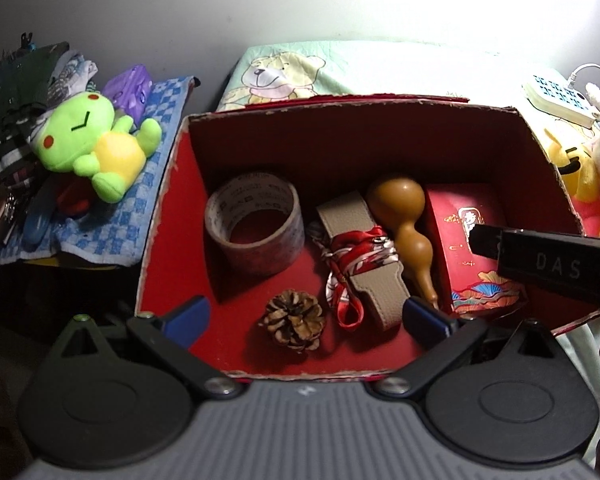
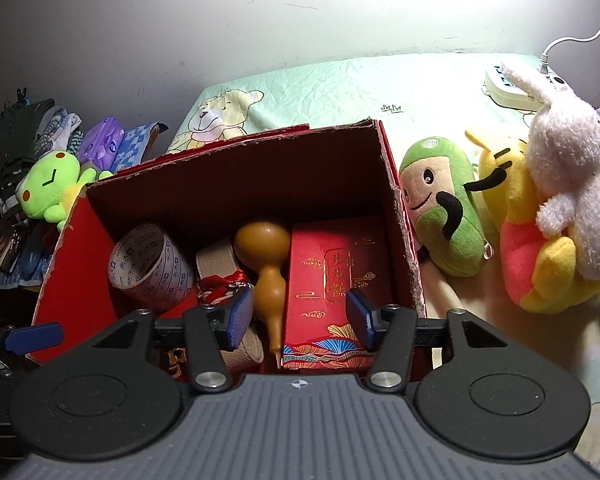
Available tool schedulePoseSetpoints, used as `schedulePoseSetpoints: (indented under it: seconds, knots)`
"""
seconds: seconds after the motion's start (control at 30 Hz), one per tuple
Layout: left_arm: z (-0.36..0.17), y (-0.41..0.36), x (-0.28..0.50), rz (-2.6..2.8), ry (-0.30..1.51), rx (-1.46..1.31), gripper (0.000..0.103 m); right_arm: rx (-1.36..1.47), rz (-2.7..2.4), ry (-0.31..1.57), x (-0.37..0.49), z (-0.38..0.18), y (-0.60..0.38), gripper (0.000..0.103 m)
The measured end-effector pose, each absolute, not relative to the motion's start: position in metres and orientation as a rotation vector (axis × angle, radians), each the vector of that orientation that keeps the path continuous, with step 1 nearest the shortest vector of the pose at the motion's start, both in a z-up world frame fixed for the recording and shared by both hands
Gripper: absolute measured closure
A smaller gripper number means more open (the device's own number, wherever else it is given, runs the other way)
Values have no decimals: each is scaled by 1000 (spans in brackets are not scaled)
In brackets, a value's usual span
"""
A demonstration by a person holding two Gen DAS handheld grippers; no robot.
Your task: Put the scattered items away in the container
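Both claws hang over the red box [image 2: 404, 240] – the left claw [image 1: 306, 316] wide and empty, the right claw [image 2: 300, 314] half open, holding nothing; under it the red packet [image 2: 336, 280] lies inside, beside the gourd [image 2: 266, 264]

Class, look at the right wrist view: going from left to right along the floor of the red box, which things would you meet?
Tape roll → beige strap with the red scarf → gourd → red gift box.
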State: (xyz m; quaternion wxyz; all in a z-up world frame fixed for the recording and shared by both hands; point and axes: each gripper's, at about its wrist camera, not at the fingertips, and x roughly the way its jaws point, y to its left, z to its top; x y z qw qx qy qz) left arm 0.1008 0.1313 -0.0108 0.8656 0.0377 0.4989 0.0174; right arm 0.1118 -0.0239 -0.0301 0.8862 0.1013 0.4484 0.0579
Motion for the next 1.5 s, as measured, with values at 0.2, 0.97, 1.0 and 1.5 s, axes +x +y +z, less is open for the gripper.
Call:
schedulePoseSetpoints:
  seconds: [0.2, 0.97, 1.0, 1.5]
  knots:
    - [-19, 129, 104, 51, 1078, 90, 1, 161, 140, 939, 106, -32, -17, 40]
    - [-22, 142, 112, 90, 1113, 71, 1, 153, 57, 967, 105, -26, -12, 21]
    - [-22, 143, 113, 91, 1118, 71, 1, 139, 49, 986, 107, -26, -10, 21]
    - [-21, 145, 118, 107, 1161, 67, 1, 103, 61, 983, 104, -6, -18, 22]
